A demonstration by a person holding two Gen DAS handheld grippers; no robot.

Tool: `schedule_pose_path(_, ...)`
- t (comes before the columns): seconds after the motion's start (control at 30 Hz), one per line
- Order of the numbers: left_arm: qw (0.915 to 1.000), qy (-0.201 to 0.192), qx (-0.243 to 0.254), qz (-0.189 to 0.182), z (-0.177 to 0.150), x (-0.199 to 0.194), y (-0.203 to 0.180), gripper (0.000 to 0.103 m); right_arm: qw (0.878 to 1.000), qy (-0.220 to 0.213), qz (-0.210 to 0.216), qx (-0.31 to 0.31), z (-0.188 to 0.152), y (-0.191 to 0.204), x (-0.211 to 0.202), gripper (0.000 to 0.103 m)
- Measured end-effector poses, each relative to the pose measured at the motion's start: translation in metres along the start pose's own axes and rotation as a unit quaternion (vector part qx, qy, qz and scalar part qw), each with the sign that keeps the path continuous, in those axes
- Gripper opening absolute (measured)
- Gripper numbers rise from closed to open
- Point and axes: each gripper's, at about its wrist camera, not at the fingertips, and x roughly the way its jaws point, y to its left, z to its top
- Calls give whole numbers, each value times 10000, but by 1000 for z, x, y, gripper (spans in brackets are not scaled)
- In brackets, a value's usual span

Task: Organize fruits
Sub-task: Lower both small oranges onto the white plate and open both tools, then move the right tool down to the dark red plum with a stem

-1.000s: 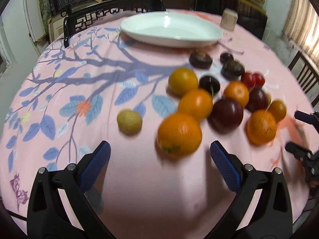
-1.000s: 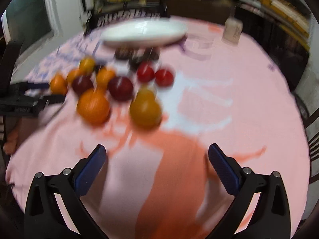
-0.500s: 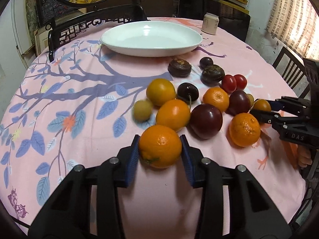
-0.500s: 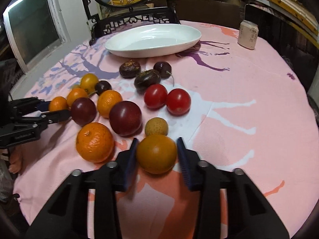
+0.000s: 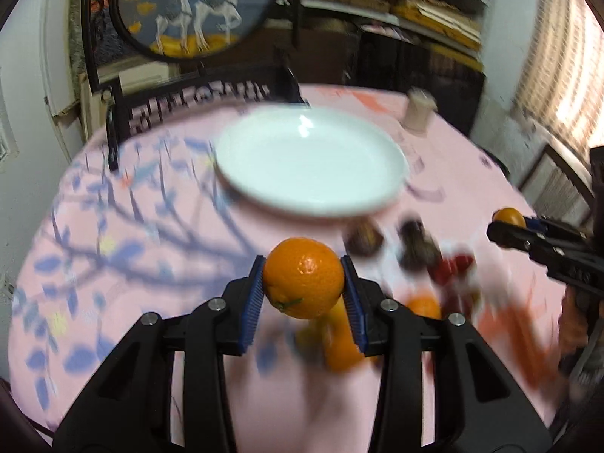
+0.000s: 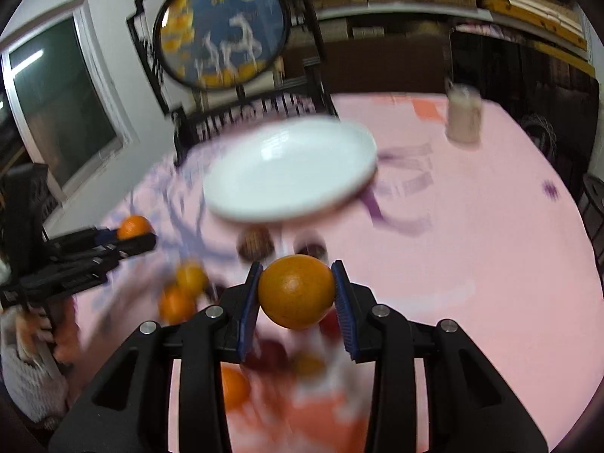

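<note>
The left gripper (image 5: 304, 288) is pinching an orange (image 5: 303, 277) between its blue pads, holding it clear of the pink tablecloth (image 5: 113, 283). The orange's stem end with a bit of green is facing down and toward the camera. Beyond it, the white plate (image 5: 313, 166) is sitting empty on the far side of the table. The rest of the fruit is lying blurred on the cloth, below and to the right of the held orange: dark plums, red tomatoes and more oranges.

The right gripper (image 6: 298, 292) is pinching a second, duller orange fruit (image 6: 296, 290) in the same way, its pads pressing on both sides. In this view the plate (image 6: 290, 173) is lying just beyond the held fruit, with a small pale jar (image 6: 463, 119) standing far to the right. Each gripper is showing in the other's view, off to the side, with its fruit at the tip. A dark wooden chair (image 5: 196, 102) is standing behind the table.
</note>
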Motion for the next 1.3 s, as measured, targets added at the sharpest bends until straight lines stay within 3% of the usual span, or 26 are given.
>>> schedule_pose_path(0.2, 9996, 124, -226, 110, 51, 56, 7, 40, 9996, 90, 25, 251, 45, -3, 72, 37)
schedule_pose_path(0.33, 9991, 322, -256, 46, 58, 87, 10, 40, 9993, 275, -213, 163, 48, -4, 105, 38)
schedule_pose_path(0.43, 9990, 424, -145, -20, 55, 97, 8, 46, 9996, 274, -98, 57, 45, -6, 111, 40)
schedule_pose_path(0.53, 9996, 254, -111, 23, 56, 90, 6, 66, 9999, 76, -120, 54, 45, -8, 103, 56)
schedule_pose_path(0.7, 9997, 164, -74, 173, 50, 82, 10, 69, 9998, -9, -3, 223, 43, -11, 87, 56)
schedule_pose_path(0.8, 9991, 82, -190, 369, 42, 75, 17, 81, 9994, -109, -7, 340, 39, -11, 70, 61)
schedule_pose_path(0.97, 9984, -22, -411, 378, 27, 59, 24, 93, 9985, -269, -50, 480, 16, -13, 39, 69)
schedule_pose_path(1.03, 9984, -13, -410, 391, 20, 55, 23, 93, 9978, -310, -139, 566, 6, -18, 26, 71)
schedule_pose_path(1.1, 9987, 29, -334, 388, 13, 55, 18, 93, 9960, -424, -267, 744, -4, -27, 12, 85)
schedule_pose_path(1.17, 9990, 49, -235, 369, 9, 55, 11, 94, 9934, -580, -382, 911, -11, -34, -1, 92)
schedule_pose_path(1.3, 9997, 15, 56, 237, 5, 54, -7, 94, 9889, -766, -397, 1212, -19, -48, -17, 92)
